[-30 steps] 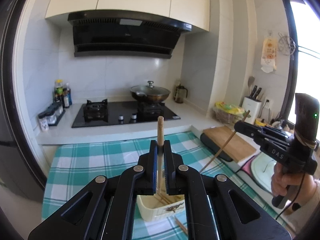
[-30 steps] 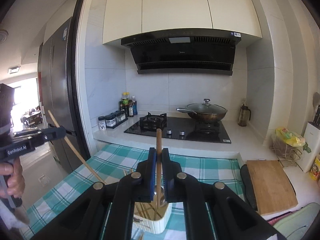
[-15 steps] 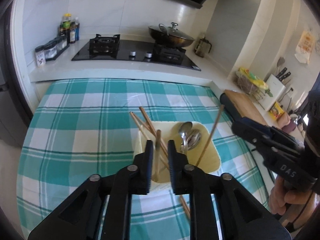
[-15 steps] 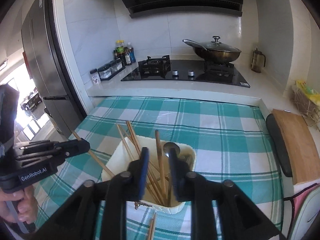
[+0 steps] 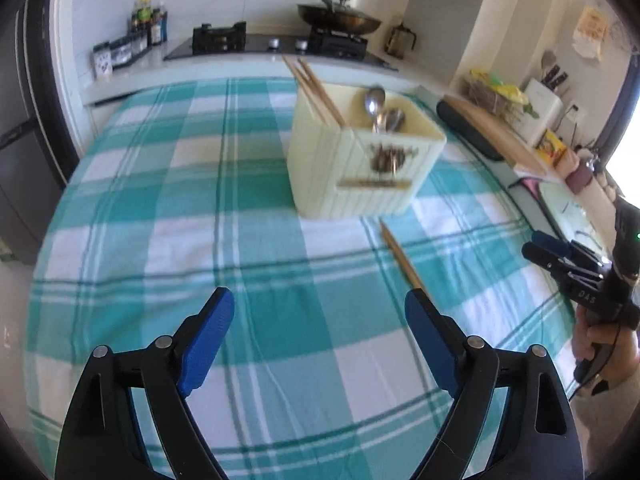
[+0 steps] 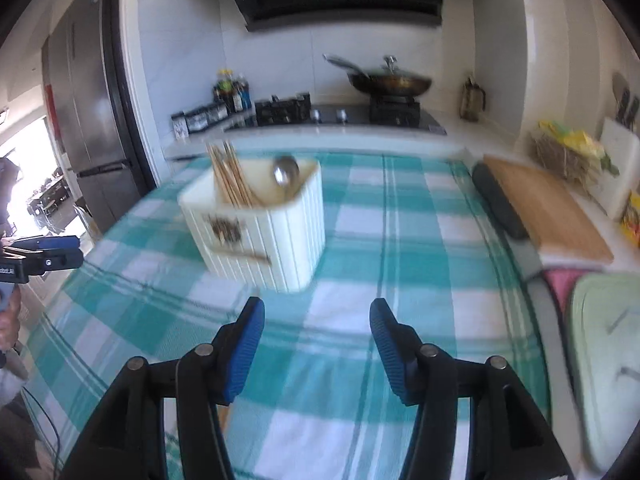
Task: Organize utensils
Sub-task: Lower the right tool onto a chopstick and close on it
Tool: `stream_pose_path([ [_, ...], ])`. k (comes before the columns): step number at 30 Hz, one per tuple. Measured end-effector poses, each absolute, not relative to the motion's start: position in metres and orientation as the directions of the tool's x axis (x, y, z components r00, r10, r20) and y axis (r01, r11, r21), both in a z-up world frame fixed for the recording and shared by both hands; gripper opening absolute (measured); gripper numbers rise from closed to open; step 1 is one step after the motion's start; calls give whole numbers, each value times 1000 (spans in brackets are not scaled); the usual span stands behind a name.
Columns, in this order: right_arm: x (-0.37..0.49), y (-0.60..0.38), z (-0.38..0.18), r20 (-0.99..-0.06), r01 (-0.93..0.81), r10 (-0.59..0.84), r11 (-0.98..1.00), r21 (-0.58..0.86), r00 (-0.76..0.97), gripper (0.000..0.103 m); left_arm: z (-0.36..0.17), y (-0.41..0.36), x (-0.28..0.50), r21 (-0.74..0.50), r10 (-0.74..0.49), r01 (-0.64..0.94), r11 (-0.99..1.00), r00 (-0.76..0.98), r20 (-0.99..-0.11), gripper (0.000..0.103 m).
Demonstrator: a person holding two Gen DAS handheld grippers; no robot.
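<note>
We see a loose chopstick (image 5: 401, 262) flat on the checked tabletop (image 5: 160, 200), its long axis running from the right finger of our left tongs (image 5: 319, 328) away toward the cream utensil holder (image 5: 360, 160) ahead. Both tongs, closed on chopsticks a second ago, now gape empty. The right tongs (image 6: 316, 334) view hides that chopstick but shows the holder's chopsticks (image 6: 230, 178) leaning left.

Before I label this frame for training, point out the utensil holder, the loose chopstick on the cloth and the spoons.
utensil holder (image 5: 352, 176): left wrist view, ribbed front wall.
loose chopstick (image 5: 400, 258): left wrist view, mid-shaft on the cloth.
spoons (image 5: 376, 100): left wrist view, upper spoon's bowl.
</note>
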State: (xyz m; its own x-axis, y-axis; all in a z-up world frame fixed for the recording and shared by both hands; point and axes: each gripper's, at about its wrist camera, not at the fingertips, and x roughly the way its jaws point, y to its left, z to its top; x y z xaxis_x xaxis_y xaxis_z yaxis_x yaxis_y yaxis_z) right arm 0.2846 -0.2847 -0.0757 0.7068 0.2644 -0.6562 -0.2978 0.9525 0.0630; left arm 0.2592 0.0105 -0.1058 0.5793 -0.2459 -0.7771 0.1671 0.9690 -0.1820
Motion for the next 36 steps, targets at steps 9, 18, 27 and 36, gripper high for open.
stream_pose_path([
  [9, 230, -294, -164, -748, -243, 292, 954, 178, 597, 56, -172, -36, 218, -252, -277, 120, 960, 527, -803, 88],
  [18, 258, -232, -171, -790, -422, 419, 878, 226, 448, 17, -176, -10, 212, -242, -222, 35, 970, 540, -812, 88],
  [27, 271, -223, -176, -839, -386, 321, 911, 146, 440, 12, -181, -12, 213, -240, -220, 31, 970, 529, -820, 88],
  [36, 270, -223, -174, -831, -371, 320, 917, 150, 455, 15, -175, -27, 215, -239, -235, 62, 969, 532, -813, 88],
])
